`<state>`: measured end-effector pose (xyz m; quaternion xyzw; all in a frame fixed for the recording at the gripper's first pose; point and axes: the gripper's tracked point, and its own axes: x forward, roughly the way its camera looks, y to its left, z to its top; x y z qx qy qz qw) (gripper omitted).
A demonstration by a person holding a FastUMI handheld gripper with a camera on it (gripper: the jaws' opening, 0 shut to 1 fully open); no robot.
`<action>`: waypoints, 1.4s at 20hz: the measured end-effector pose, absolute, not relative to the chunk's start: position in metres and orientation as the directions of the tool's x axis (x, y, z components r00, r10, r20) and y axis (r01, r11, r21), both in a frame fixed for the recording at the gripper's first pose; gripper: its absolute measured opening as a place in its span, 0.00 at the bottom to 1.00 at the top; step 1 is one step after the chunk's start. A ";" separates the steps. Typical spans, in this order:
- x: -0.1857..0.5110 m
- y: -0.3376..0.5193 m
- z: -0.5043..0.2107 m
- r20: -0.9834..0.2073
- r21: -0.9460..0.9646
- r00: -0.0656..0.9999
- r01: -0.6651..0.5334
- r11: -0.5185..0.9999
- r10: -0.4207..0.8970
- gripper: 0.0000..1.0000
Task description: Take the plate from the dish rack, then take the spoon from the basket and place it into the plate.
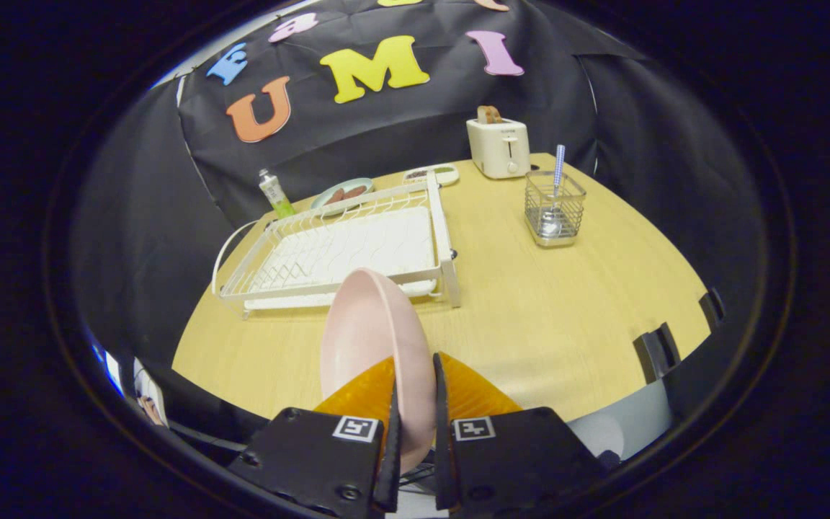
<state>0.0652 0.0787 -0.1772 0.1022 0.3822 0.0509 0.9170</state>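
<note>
Over the table's [530, 317] near edge, the gripper [413, 393] clamps the pink plate [372, 339] (already out of the dish rack [357, 249]), while the spoon [556, 189] waits in its basket [554, 209].

We see the pink plate [372, 339] standing on edge, pinched between both fingers, just in front of the white dish rack [343, 249]. Beyond, the spoon [555, 189] stands upright in the wire basket [554, 209], handle up.

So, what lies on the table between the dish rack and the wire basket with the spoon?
In the gripper view, only bare table lies between the dish rack and the basket. The gripper holds the plate.
</note>
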 end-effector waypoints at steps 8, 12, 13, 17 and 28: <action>0.073 0.069 -0.197 -0.689 0.288 0.685 -0.040 0.957 0.236 0.27; 0.080 0.063 -0.207 -0.695 0.316 0.674 -0.027 0.948 0.251 0.30; 0.078 0.061 -0.212 -0.702 0.316 0.668 -0.020 0.948 0.248 0.30; 0.083 0.049 -0.221 -0.694 0.238 0.695 -0.025 0.971 0.188 0.36; 0.088 -0.002 -0.175 -0.514 0.070 0.858 0.044 0.997 -0.002 0.93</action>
